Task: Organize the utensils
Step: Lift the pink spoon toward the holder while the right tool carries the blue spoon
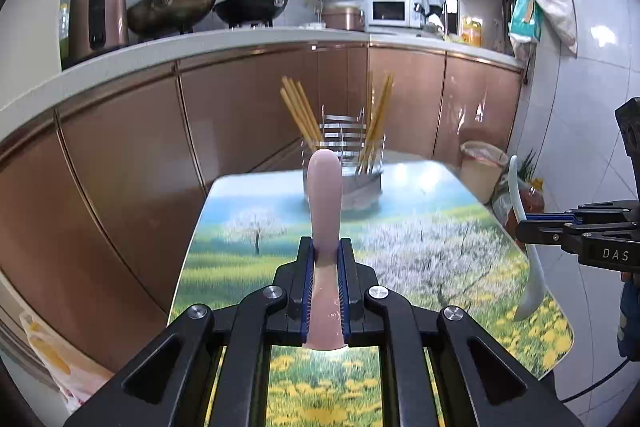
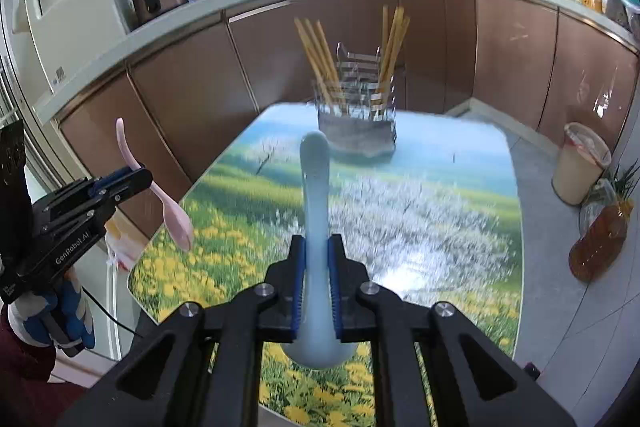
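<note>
- The table is printed with a landscape: yellow flowers on green grass, white-blossomed trees, blue sky.
- A pale pink spoon is seen above the table, clamped between blue pads.
- A pale blue spoon is seen above the table.
- A silver metal holder at the table's far end is filled with yellow-tan chopsticks.
- Copper-brown cabinets are seen behind the table.
- A cream bin is seen beside the table.

Utensil rack at far end of table, chopsticks in it. 2 spoons above table: left gripper spoon left of right gripper spoon. Cabinets behind table.
</note>
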Demonstrator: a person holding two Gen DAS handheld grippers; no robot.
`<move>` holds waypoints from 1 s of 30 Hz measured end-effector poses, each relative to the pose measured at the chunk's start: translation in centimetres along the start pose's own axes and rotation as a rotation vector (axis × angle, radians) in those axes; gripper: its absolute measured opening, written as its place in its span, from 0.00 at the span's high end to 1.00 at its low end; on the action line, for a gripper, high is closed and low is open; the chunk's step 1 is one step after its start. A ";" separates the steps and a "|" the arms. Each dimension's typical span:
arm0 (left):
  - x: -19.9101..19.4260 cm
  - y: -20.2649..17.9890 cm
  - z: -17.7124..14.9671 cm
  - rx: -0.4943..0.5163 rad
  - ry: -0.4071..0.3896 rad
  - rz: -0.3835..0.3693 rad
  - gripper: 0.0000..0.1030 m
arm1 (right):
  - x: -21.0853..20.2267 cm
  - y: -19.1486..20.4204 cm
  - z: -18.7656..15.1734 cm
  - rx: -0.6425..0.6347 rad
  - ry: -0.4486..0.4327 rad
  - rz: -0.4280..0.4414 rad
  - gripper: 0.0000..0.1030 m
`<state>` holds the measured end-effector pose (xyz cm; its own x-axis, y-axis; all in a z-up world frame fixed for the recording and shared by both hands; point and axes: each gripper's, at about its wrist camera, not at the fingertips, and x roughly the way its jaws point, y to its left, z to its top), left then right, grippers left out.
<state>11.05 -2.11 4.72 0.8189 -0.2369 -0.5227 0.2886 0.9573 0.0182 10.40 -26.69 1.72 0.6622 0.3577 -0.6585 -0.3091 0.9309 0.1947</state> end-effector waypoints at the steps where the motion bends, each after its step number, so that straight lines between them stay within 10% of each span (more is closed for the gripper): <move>1: -0.1 0.0 0.4 0.002 -0.010 0.001 0.90 | -0.2 -0.1 0.3 0.002 -0.011 0.001 0.90; 30: 6.5 3.0 13.2 -0.069 -0.148 0.006 0.90 | 2.6 -0.5 14.5 -0.047 -0.214 0.038 0.90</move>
<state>23.78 -2.92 12.68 0.8862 -0.2482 -0.3911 0.2530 0.9666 -0.0403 22.23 -25.11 10.46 0.7780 0.4043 -0.4809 -0.3644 0.9139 0.1789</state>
